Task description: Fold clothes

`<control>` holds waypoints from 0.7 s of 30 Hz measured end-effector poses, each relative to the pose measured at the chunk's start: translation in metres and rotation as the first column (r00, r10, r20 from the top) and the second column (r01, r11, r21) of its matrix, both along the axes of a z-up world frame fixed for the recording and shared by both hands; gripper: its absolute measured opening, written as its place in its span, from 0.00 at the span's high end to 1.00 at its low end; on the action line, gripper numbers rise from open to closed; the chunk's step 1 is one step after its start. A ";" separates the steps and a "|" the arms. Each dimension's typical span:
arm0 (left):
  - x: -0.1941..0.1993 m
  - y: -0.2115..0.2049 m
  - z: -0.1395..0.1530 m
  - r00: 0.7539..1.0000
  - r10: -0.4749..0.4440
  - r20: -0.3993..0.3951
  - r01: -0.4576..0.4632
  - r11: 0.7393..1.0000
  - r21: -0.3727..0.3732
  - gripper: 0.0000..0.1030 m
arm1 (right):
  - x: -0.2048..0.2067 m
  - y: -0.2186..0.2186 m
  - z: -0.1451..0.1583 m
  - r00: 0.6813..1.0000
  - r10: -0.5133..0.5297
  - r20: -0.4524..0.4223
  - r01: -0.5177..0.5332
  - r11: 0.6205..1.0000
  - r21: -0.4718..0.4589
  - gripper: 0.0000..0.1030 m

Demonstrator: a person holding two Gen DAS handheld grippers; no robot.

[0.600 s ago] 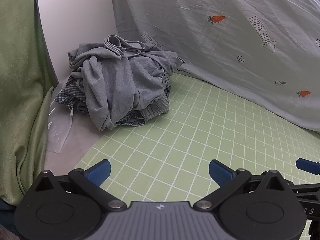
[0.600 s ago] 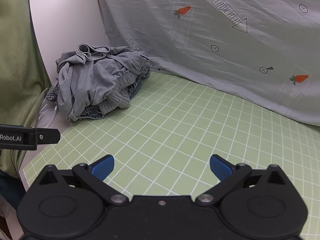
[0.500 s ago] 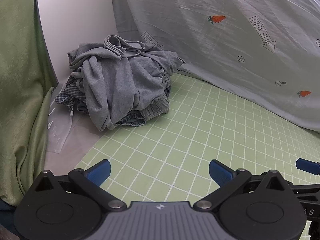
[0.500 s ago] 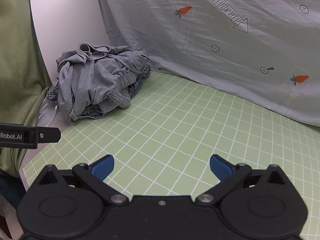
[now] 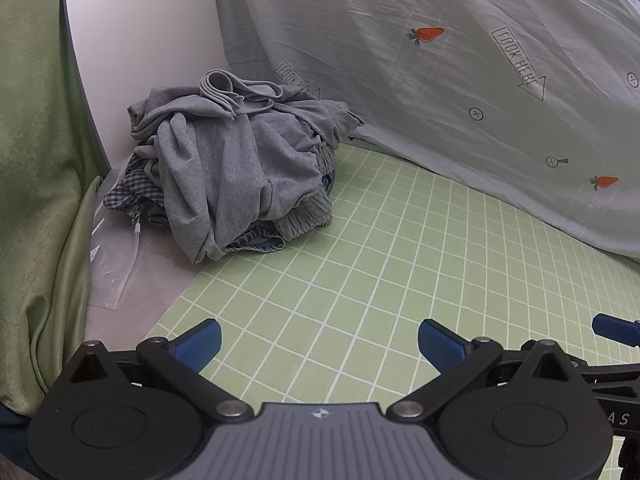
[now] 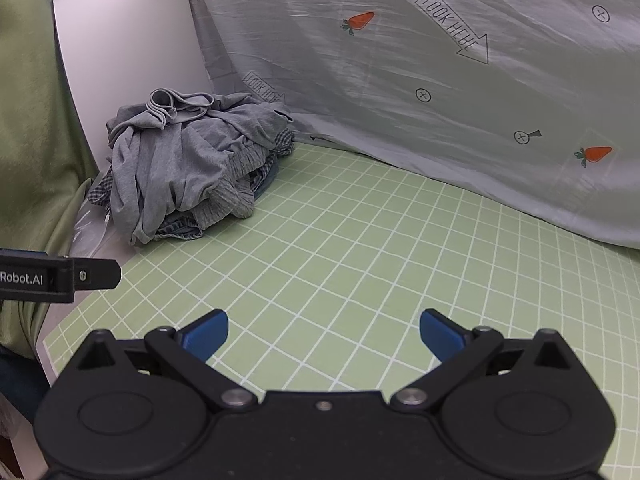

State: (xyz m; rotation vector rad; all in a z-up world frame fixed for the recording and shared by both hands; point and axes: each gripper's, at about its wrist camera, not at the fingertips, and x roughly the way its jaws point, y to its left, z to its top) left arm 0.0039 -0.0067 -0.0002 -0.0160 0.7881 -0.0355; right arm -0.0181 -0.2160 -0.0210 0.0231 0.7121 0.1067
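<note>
A heap of crumpled grey clothes [image 5: 236, 172] lies at the far left corner of the green grid mat [image 5: 380, 272]; a checked garment and a denim piece peek out beneath it. The same clothes heap [image 6: 188, 168] shows far left in the right wrist view, on the grid mat [image 6: 360, 248]. My left gripper [image 5: 319, 343] hovers open over bare mat, well short of the heap, with nothing between its blue fingers. My right gripper [image 6: 323, 334] is likewise open and empty over the mat. A blue fingertip [image 5: 614, 330] of the right gripper shows at the left view's right edge.
A grey sheet printed with carrots and arrows [image 5: 460, 100] hangs along the back. A white panel [image 5: 140, 40] stands behind the heap. Green curtain [image 5: 36, 180] drapes at the left. A clear plastic bag [image 5: 112, 264] lies beside the mat's left edge. The left gripper's side [image 6: 56, 278] juts in at left.
</note>
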 end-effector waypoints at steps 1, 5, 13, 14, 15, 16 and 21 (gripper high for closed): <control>0.000 0.000 0.000 1.000 0.000 -0.001 0.000 1.000 0.001 0.00 | 0.000 0.000 0.000 1.000 0.001 0.000 -0.001 1.000 0.001 0.00; 0.000 -0.002 -0.001 1.000 0.000 -0.002 0.000 1.000 0.007 0.00 | 0.000 0.000 -0.002 1.000 0.001 -0.002 -0.001 1.000 0.006 0.00; 0.001 -0.003 0.000 1.000 -0.002 -0.008 0.002 1.000 0.010 0.00 | 0.000 -0.002 -0.001 1.000 -0.002 -0.005 0.002 1.000 0.010 0.00; 0.001 -0.003 0.000 1.000 -0.002 -0.008 0.002 1.000 0.010 0.00 | 0.000 -0.002 -0.001 1.000 -0.002 -0.005 0.002 1.000 0.010 0.00; 0.001 -0.003 0.000 1.000 -0.003 -0.009 0.003 1.000 0.010 0.00 | 0.000 -0.003 -0.001 1.000 -0.003 -0.004 0.003 1.000 0.010 0.00; 0.001 -0.003 0.000 1.000 -0.003 -0.009 0.003 1.000 0.010 0.00 | -0.001 -0.003 -0.001 1.000 -0.004 -0.004 0.004 1.000 0.011 0.00; 0.001 -0.004 -0.001 1.000 -0.006 -0.011 0.007 1.000 0.011 0.00 | 0.000 -0.004 0.000 1.000 -0.004 -0.004 0.004 1.000 0.011 0.00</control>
